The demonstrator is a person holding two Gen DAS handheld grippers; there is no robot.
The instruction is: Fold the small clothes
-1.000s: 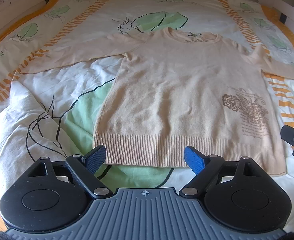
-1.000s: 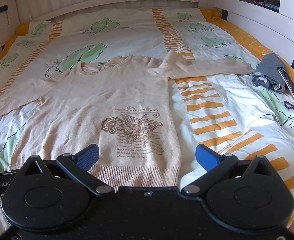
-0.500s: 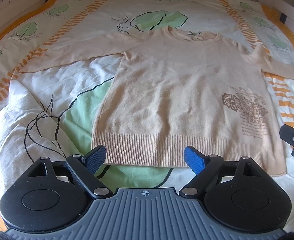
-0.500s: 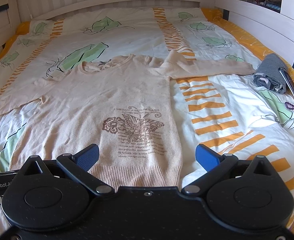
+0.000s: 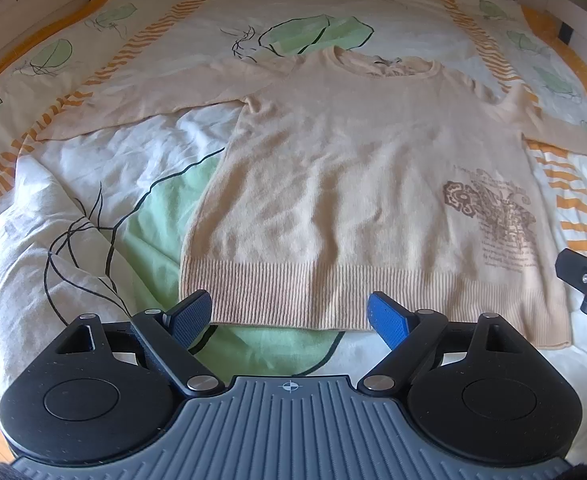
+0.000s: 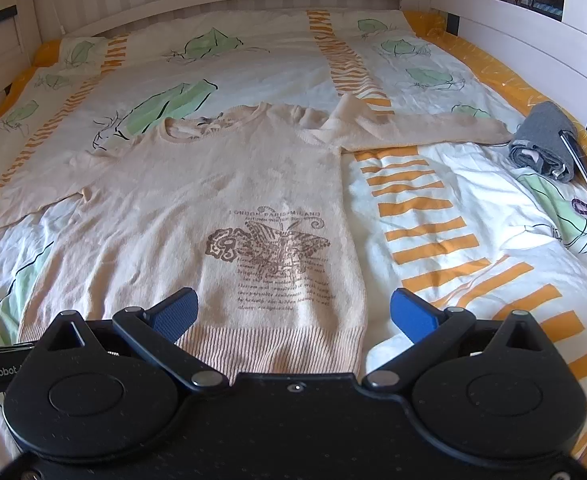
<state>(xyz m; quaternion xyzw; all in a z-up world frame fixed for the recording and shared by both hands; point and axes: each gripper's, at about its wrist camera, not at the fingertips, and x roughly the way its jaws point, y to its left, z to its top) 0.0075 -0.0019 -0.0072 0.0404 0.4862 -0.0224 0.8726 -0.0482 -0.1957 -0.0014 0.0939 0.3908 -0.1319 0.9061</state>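
Left wrist view
- Garment: a cream knit sweater [image 5: 357, 184] lay flat and face up on the bed, neckline toward the far end, ribbed hem [image 5: 333, 296] nearest the camera.
- Sleeves: the left-hand sleeve [image 5: 153, 100] stretched out sideways across the cover; the other sleeve ran off toward the right edge of the picture.
- Print: a brown butterfly motif [image 5: 489, 208] with lines of small text sat on the lower right of the front.
- Left gripper [image 5: 289, 314]: released, its blue pads spread wide, poised just over the hem; nothing was between the pads and no pad pressed the cloth.
- Bedding: a white duvet cover [image 5: 93, 184] with green leaves and orange stripes lay rumpled under the sweater.
- Right edge: a black part of the other tool [image 5: 585, 280] showed beside the hem corner.

Right wrist view
- Garment: the same sweater [image 6: 197, 200] filled the left and middle of the picture, its right side seam running down between the pads.
- Print: the butterfly motif [image 6: 269, 244] lay just beyond the pads, above the hem band.
- Right gripper [image 6: 293, 314]: released, pads wide apart, over the right hem corner; the left pad stood over the knit, the right pad over bare duvet [image 6: 453, 216].
- Sleeve: the right sleeve [image 6: 413, 130] reached out toward a rolled grey cloth [image 6: 545, 148].
- Beside the grey cloth: a dark slender object and a purple cord, too small to identify.
- Frame: a white bed rail [image 6: 513, 36] bounded the far and right sides.
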